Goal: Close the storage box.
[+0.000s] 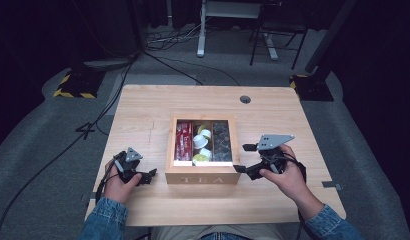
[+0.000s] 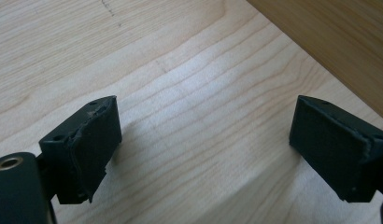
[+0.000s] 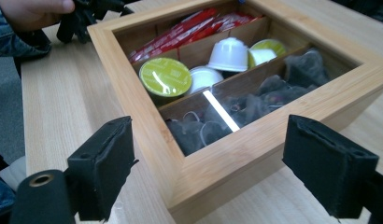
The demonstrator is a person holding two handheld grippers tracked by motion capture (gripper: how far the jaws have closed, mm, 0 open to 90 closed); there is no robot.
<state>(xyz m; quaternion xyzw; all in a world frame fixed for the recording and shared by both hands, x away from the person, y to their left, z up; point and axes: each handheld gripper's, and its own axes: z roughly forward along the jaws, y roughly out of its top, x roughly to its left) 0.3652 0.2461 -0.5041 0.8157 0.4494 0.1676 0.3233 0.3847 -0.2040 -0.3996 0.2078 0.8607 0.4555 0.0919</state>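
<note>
While the high view looks down on a light wooden table [image 1: 143,110], a wooden tea box [image 1: 203,176] marked TEA on its front wall sits near the middle, closer to the person's edge. Its three compartments hold red sachets [image 1: 183,141] at left, white and green capsules [image 1: 202,142] in the centre, and dark tea bags [image 1: 222,141] at right. The left gripper [image 1: 151,174] rests low on the table just left of the box's front corner, apart from it. The right gripper [image 1: 244,158] is held at the box's right front corner, jaws spread.

From the left gripper view, both black jaws stand wide apart over bare tabletop, nothing between them; a wall of the box [image 2: 329,42] crosses the upper right.

From the right gripper view, the jaws stand wide on either side of the box's near corner [image 3: 203,175], pads clear of the wood. A green-lidded capsule [image 3: 165,77] lies beside a white one [image 3: 228,54]. The other hand [image 3: 35,11] shows at upper left.
</note>
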